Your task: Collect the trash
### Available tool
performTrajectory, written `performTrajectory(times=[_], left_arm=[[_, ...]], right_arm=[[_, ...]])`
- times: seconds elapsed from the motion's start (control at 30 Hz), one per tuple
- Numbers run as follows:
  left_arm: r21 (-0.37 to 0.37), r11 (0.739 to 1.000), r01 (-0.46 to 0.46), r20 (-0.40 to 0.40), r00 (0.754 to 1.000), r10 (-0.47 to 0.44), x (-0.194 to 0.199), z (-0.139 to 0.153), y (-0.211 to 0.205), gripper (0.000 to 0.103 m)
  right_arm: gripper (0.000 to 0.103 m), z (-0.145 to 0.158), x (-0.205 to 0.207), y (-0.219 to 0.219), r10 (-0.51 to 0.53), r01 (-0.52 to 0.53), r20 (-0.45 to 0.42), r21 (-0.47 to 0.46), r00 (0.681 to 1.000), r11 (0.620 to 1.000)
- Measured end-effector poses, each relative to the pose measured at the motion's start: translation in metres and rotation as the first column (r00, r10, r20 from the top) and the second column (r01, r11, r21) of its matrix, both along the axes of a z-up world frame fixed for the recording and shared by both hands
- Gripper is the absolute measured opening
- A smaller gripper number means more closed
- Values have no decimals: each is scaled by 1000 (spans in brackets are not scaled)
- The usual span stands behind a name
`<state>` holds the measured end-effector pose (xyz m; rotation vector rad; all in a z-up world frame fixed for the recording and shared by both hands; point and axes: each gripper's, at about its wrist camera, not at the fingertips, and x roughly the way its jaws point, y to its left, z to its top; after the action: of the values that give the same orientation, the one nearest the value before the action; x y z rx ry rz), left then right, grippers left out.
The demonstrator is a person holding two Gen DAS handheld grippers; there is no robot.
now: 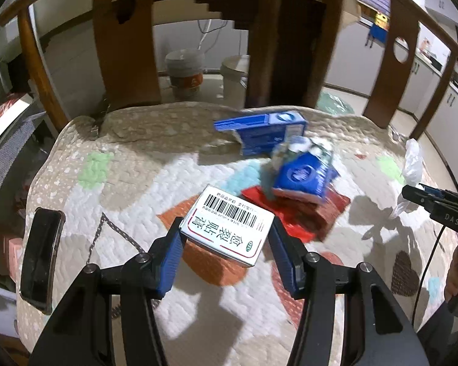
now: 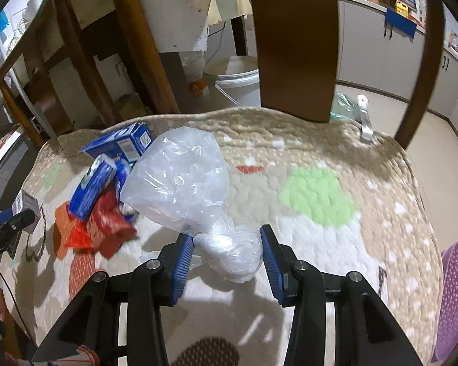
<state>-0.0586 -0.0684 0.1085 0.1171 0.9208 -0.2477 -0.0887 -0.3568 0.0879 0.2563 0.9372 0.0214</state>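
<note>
Both grippers loaded, I'm holding trash over the quilted mat (image 1: 113, 201).

I'm pinching the white carton (image 1: 227, 224) in the left gripper (image 1: 226, 244) by its side faces: stiff, light. The right gripper (image 2: 227, 254) is squeezing the plastic bag (image 2: 180, 183) at its bunched neck: soft, slippery. I'm watching the chair legs ahead, open room right.
</note>
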Motion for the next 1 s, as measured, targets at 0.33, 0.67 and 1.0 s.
performTrajectory(times=[0.33,0.67,1.0], left_arm=[[65,995,72,18,997,-74,-37,-1,-39,54],[64,991,118,-25,993,-117,-60,-11,-63,54],[54,986,160,-45,986,-158,-68,-10,-88,54]], right_arm=[[48,2,-42,-4,-15,15,5,40,1000,999],[48,-2,-81,-15,-72,73,-14,96,997,993],[48,0,-120,-34,-120,122,-19,111,993,986]])
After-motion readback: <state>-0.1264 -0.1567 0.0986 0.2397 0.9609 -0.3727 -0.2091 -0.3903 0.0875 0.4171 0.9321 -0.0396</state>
